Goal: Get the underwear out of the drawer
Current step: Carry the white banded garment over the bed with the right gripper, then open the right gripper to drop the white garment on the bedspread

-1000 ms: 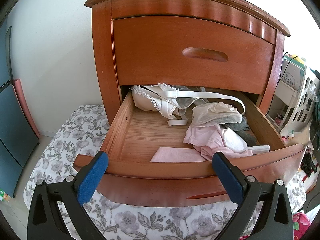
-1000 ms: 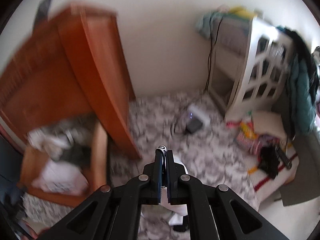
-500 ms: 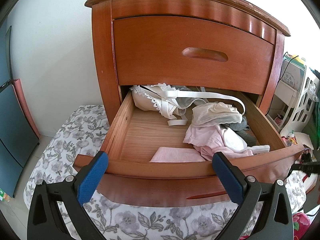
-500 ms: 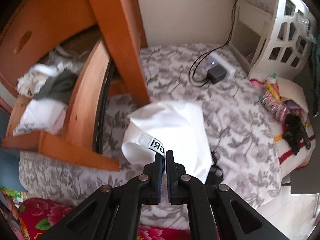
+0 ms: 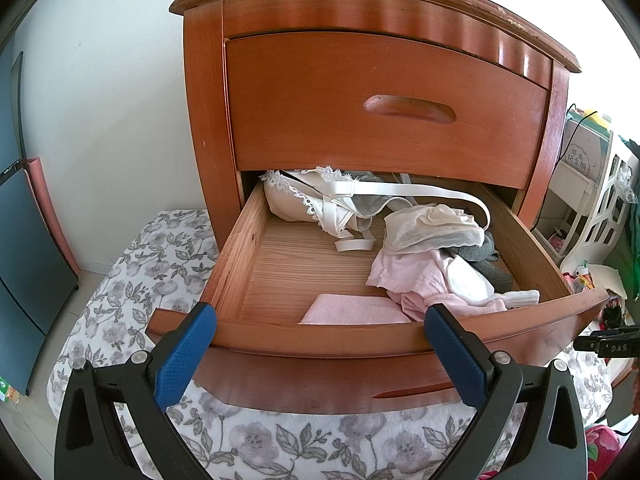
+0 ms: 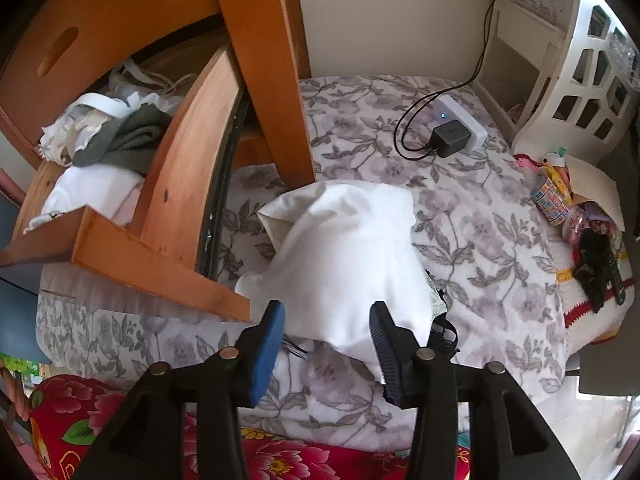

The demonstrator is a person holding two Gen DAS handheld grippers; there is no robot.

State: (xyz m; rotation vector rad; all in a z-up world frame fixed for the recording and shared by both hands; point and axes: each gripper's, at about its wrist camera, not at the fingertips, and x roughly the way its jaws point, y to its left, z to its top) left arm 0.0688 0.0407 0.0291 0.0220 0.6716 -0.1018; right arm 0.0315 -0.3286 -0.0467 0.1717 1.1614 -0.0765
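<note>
Just beyond the right claw (image 6: 326, 334), the white underwear (image 6: 352, 248) lies crumpled on the floral bedspread (image 6: 472, 216), beside the corner of the open drawer (image 6: 160, 268); the jaws have just been opening, and the cloth's near edge sits between the spread pads, no longer pinched. Before the drawer front, the left claw (image 5: 320, 352) hangs with its jaws wide apart and empty, more underwear heaped inside. Writing readable: "DAS" on the black tool part (image 5: 608, 346) at the right edge.
</note>
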